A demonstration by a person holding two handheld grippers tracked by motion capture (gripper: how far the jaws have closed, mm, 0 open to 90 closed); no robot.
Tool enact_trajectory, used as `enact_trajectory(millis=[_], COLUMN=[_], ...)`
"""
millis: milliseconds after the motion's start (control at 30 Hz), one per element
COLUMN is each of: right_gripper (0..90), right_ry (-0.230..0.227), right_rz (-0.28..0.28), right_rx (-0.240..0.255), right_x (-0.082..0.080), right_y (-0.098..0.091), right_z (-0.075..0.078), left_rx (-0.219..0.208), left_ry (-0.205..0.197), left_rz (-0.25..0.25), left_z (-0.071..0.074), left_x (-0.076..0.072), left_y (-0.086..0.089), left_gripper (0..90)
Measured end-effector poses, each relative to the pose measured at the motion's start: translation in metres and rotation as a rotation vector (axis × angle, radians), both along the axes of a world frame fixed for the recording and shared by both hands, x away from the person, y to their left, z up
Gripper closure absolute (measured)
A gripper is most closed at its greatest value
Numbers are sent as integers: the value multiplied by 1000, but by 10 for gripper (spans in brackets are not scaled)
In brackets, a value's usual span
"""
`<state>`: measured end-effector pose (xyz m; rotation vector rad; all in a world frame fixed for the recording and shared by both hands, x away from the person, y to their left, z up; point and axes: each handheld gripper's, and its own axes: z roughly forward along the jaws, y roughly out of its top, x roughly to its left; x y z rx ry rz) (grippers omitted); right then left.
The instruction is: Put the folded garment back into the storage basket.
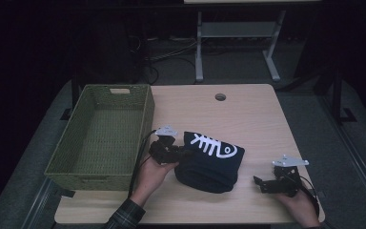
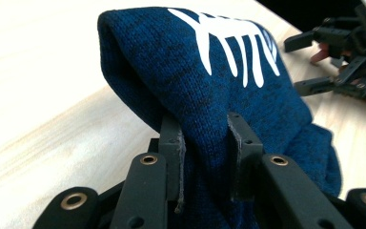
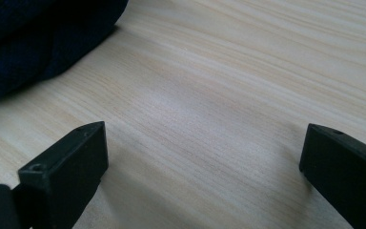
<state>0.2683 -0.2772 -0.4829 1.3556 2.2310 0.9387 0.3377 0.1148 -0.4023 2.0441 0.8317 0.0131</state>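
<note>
At the far left of the table [image 1: 248, 119] stands the green woven basket [image 1: 145, 114], empty as far as I can see, its near wall just beside my left hand [image 1: 150, 175]. My left gripper [image 2: 205, 138] is clamped on a fold of the dark blue knitted garment [image 1: 209, 164], the one with the white fish skeleton [image 1: 214, 145] printed on it; in the left gripper view the cloth bulges up between the jaws and is pinched on both sides. The garment lies folded in the middle of the table, just to the right of the basket and not yet in it. I judge the step in hand to be moving this bundle into the basket. To do that well I should keep the pinch firm, because a thick knit can slide out of a narrow bite, and lift high enough for the hanging part to clear the basket's rim. Farther right, my right gripper [image 1: 267, 183] rests near the table's front right corner, apart from the cloth, its jaws spread wide with only bare wood between them. It could come in under the bundle's right end so the fold does not fall open.
</note>
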Motion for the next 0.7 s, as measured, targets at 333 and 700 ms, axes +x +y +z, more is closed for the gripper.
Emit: enact_trajectory(millis=[333,700], right_gripper=[20,20], right_ry=[0,-1], right_rz=[-2,-2], right_rx=[-1,-1], right_x=[0,0], right_y=[0,0], right_z=[0,0], left_rx=[-29,-33], left_ry=[-51,-86], left_rz=[-11,-30], left_z=[28,46], left_x=[4,8], left_y=[5,12], left_gripper=[724,725])
